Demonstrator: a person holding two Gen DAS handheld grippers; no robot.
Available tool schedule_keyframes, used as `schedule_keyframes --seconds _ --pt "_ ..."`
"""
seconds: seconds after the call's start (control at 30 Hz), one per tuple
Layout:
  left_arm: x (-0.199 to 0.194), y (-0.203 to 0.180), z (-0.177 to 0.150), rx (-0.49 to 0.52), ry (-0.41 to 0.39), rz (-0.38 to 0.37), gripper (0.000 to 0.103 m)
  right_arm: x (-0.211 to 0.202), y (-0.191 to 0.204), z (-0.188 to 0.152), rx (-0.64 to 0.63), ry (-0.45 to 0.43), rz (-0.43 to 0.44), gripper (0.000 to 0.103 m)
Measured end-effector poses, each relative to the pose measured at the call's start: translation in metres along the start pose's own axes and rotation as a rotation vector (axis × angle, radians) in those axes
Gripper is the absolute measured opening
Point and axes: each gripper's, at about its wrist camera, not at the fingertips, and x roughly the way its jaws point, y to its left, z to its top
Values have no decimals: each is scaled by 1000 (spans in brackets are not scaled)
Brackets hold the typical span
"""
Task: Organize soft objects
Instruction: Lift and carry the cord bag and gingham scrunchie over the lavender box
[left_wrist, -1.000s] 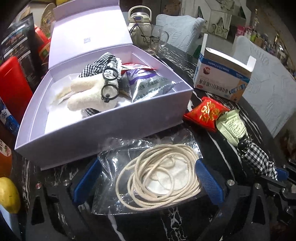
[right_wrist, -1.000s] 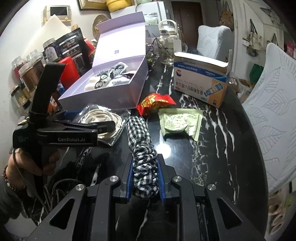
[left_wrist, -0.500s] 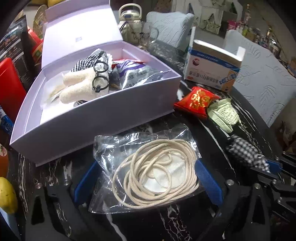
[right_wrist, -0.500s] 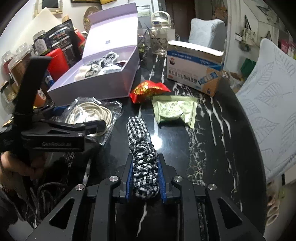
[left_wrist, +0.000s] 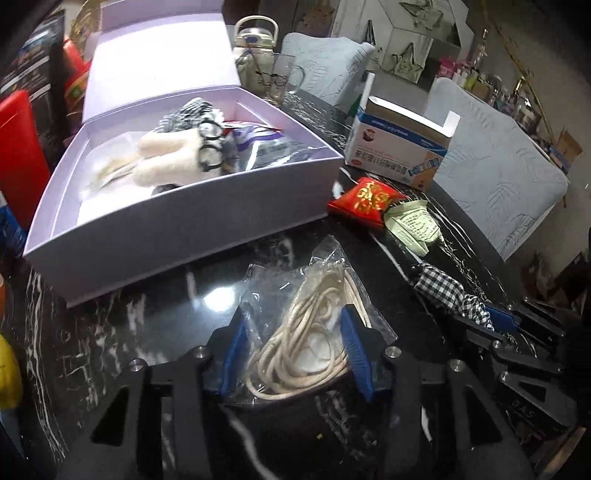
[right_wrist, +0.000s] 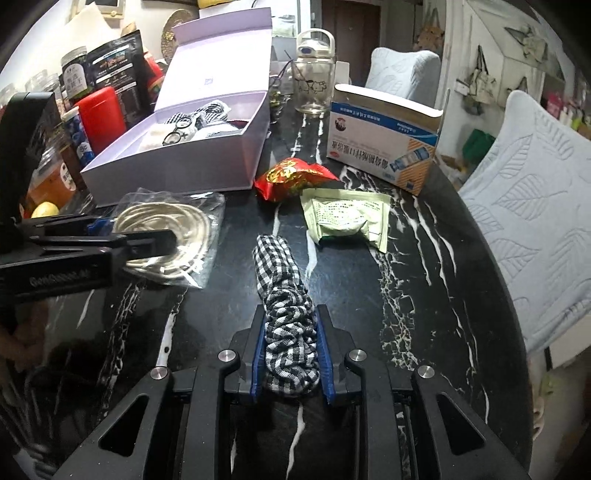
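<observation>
My left gripper (left_wrist: 293, 332) is shut on a clear plastic bag of cream cord (left_wrist: 314, 332), crumpled between its blue pads just in front of the open lilac box (left_wrist: 177, 218). The bag also shows in the right wrist view (right_wrist: 166, 229). The box holds a white plush toy with glasses (left_wrist: 166, 162), checked cloth and a silver packet. My right gripper (right_wrist: 291, 354) is shut on a black-and-white checked cloth (right_wrist: 288, 306) over the black marble table; the cloth also shows in the left wrist view (left_wrist: 450, 295).
A red packet (right_wrist: 291, 177) and a pale green packet (right_wrist: 347, 218) lie between the lilac box (right_wrist: 177, 162) and a blue-and-white carton (right_wrist: 384, 140). A glass jug (right_wrist: 314, 81) stands behind. Jars, bags and a red container (right_wrist: 99, 118) line the left. White chairs stand at the right.
My left gripper has closed on the cord bag, squeezing it narrow, and lifted back from the box. My right gripper keeps hold of the checked cloth and has shifted slightly.
</observation>
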Motion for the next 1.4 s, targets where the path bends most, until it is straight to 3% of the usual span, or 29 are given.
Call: schedule_keyframes --seconds 0.23,0.33,0.5,1.0,1.4 --pt "-15 19 -19 -38 -39 3 47 0 1 -1 8 -13 -2 25" --pt "-22 35 -24 -111 -56 -33 47 -1 0 -2 15 -16 5 25" --pt "-30 53 -31 -196 -81 -10 47 -2 2 -4 31 -23 6 25" --pt "-48 49 -50 -202 -101 64 37 -4 0 -6 61 -34 27 23" --pt "-72 45 -63 -235 -123 79 37 -8 14 -9 68 -29 156 23"
